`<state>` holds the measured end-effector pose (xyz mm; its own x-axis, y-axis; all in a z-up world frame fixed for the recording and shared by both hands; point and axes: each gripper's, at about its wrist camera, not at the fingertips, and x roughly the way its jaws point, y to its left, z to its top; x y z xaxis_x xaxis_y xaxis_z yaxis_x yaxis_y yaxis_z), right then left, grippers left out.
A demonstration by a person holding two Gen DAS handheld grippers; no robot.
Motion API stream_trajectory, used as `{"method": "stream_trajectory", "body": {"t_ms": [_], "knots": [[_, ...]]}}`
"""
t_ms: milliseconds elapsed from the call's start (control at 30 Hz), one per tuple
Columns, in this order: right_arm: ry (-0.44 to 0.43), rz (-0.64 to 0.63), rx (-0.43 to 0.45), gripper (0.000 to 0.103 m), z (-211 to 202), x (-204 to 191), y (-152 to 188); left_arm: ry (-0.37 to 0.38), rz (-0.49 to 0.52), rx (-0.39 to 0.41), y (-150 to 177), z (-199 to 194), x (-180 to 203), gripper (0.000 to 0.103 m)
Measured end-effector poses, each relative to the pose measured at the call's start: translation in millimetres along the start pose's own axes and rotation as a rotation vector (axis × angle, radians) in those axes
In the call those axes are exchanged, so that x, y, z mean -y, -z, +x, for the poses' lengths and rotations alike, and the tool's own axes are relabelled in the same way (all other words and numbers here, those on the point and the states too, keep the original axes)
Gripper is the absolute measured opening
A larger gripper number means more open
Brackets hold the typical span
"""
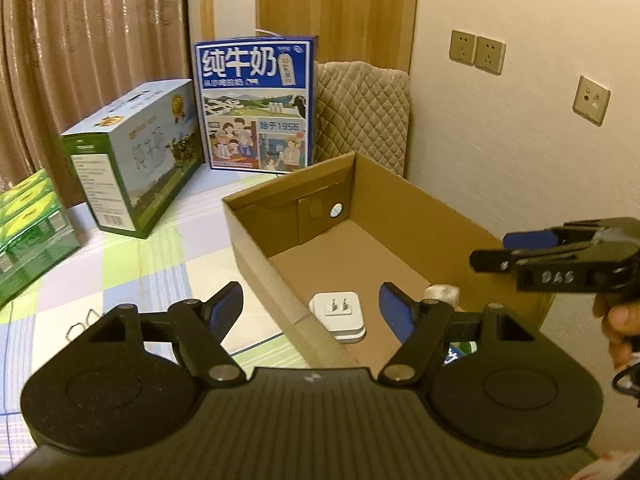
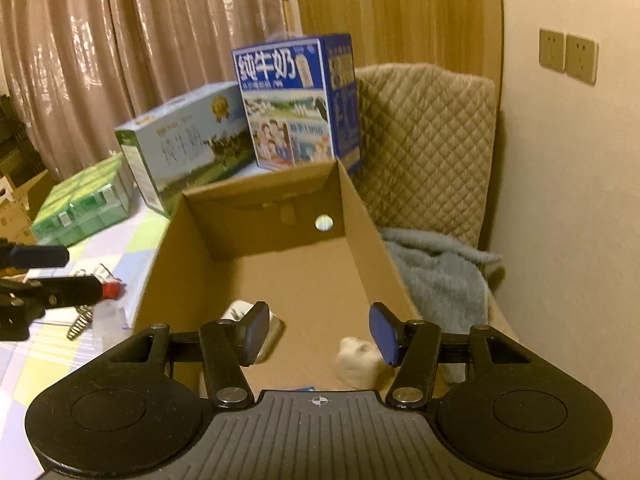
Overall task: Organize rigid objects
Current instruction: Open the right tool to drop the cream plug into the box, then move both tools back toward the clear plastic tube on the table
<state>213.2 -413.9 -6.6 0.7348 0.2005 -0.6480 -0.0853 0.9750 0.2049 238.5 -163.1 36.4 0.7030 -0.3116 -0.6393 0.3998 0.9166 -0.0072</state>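
Inside the open cardboard box lies a white plug adapter, prongs facing up, resting on the box floor near the left wall, and just to its right sits a small off-white lump whose make cannot be told from here. A sliver of something blue and green peeks out at the near edge of the box floor, mostly hidden by the tools. The right gripper hangs over the near end of the box with its blue-padded jaws parted and nothing between them; the lump lies below and apart from the pads. The left gripper hovers over the box's left wall, its jaws spread wide and empty, one finger over the checked tablecloth, the other over the box floor. A hand shows at the right edge of the left view, carrying the right tool. On the cloth left of the box lie a wire spring and a small red item. Farther back stand a blue milk carton, a green and white carton and a green pack, with a quilted chair and a grey blanket at right.
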Motion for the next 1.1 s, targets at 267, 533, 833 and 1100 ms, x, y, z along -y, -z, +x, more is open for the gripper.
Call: {"method": "stream_trajectory", "body": {"t_ms": [267,533,833,1100], "knots": [[-0.023,-0.047,0.068,0.054,-49.6,-39.7,-24.4,-0.05,-0.024,0.043,4.6,-54.4,-23.7,0.071],[-0.098,-0.096,0.132,0.058,-88.7,-96.0,-35.3,-0.139,-0.051,0.096,13.7,-119.4,-60.2,0.071],[-0.197,-0.153,0.142,0.061,-93.2,-155.5,-19.1,-0.273,-0.098,0.082,43.2,-167.4,-118.1,0.071],[-0.239,-0.144,0.132,0.061,-58.7,-190.5,5.3,-0.336,-0.143,0.054,78.9,-159.4,-159.5,0.071]]}}
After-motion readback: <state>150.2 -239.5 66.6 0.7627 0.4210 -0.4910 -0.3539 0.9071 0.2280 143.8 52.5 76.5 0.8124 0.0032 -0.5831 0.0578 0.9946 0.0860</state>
